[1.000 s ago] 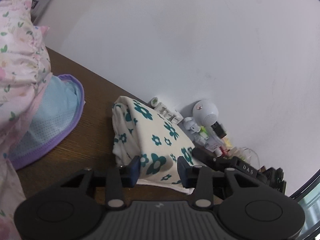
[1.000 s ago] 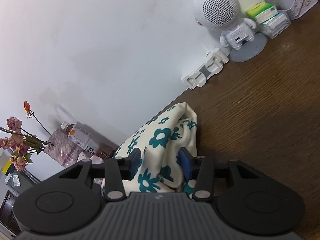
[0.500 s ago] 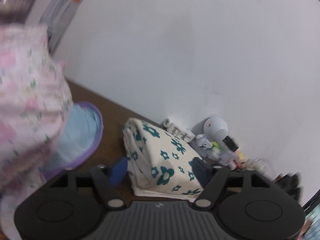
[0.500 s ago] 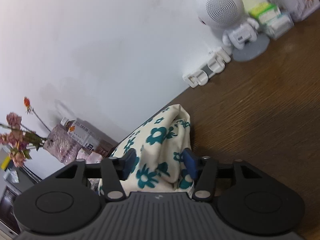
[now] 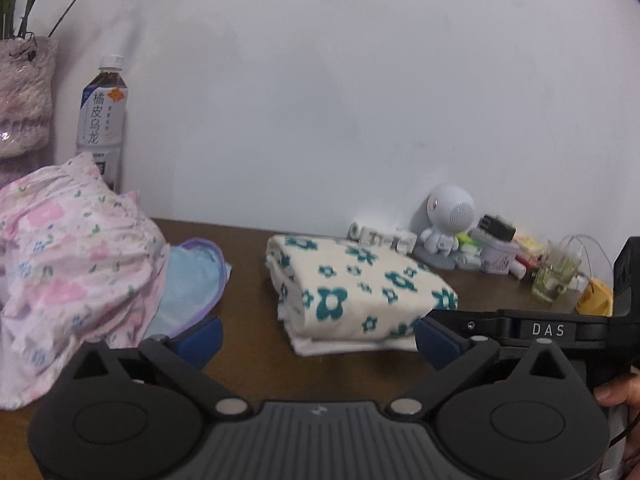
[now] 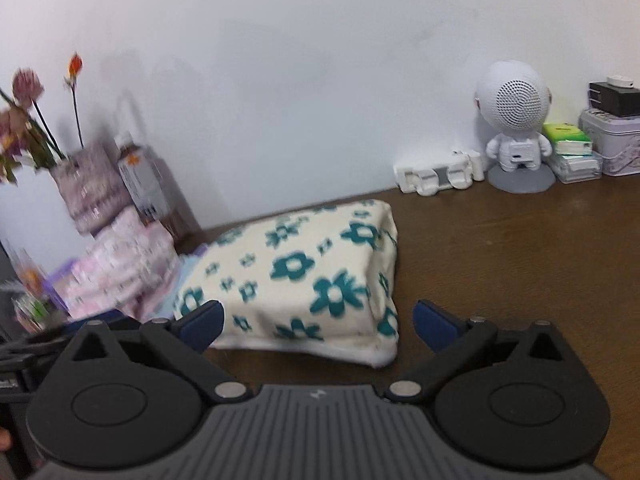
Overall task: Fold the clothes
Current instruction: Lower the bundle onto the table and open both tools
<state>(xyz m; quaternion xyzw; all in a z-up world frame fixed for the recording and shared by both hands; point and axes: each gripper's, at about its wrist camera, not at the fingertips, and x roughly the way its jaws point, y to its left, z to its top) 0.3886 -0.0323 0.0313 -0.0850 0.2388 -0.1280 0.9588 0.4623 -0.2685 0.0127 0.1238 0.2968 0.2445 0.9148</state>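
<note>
Close to the camera, the left gripper (image 5: 318, 336) hangs above the brown table (image 5: 256, 364) with its blue-padded jaws spread wide and nothing between them. The right gripper (image 6: 318, 322) is likewise wide and empty, near the table's front edge. Just beyond both lies the floral cloth (image 5: 360, 292), cream with teal flowers, folded into a thick, squared bundle in the middle of the table. It looks soft, light and plush, likely to sag or unfold if lifted by one layer; a pinch across the whole stacked edge would probably hold best. Left of it sits a loose, crumpled pink garment (image 5: 68, 256) over a pale blue piece (image 5: 188, 280). Far right, by the wall, stands a small white robot figure (image 5: 446, 224).
</note>
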